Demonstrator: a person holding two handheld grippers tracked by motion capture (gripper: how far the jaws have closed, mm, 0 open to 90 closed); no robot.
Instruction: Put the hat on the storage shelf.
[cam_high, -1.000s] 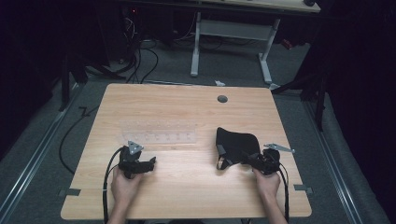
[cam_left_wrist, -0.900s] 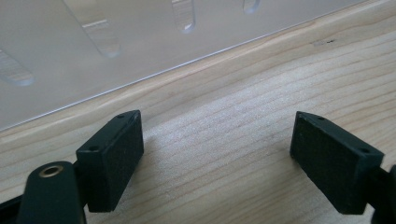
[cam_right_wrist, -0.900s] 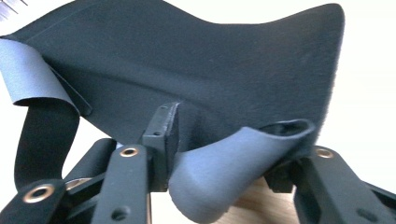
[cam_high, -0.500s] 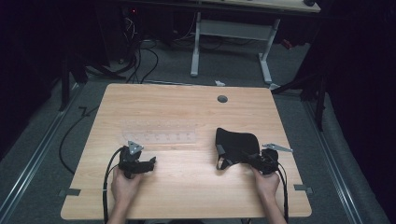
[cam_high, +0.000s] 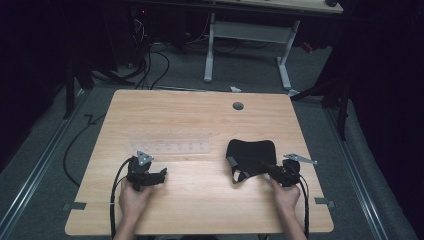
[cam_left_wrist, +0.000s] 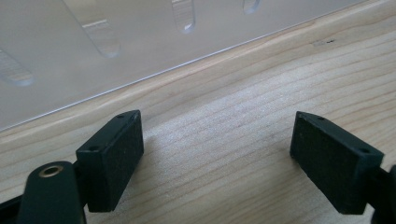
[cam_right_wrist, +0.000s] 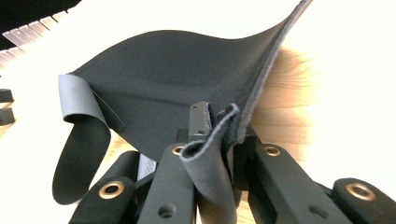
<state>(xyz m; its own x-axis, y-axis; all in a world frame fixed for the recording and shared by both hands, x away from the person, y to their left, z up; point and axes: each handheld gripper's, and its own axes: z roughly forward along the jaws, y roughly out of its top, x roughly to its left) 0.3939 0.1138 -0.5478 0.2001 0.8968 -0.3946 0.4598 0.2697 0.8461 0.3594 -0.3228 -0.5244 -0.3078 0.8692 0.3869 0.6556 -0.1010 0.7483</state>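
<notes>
Two grippers on the table (cam_high: 150, 115): the right gripper (cam_high: 267, 168) is pinched tight on just the near edge of the black cloth (cam_high: 250, 152), which lies right of centre, so honestly a quick tug could slip that thin fold free. The left gripper (cam_high: 161, 173) sits with jaws wide apart on bare wood, just near of the clear plate (cam_high: 167, 142), and pushing forward could bump it.

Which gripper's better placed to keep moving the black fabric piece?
Right. The right gripper is shut on the black fabric piece; the left gripper is open over bare wooden table, beside the clear plastic sheet.
</notes>
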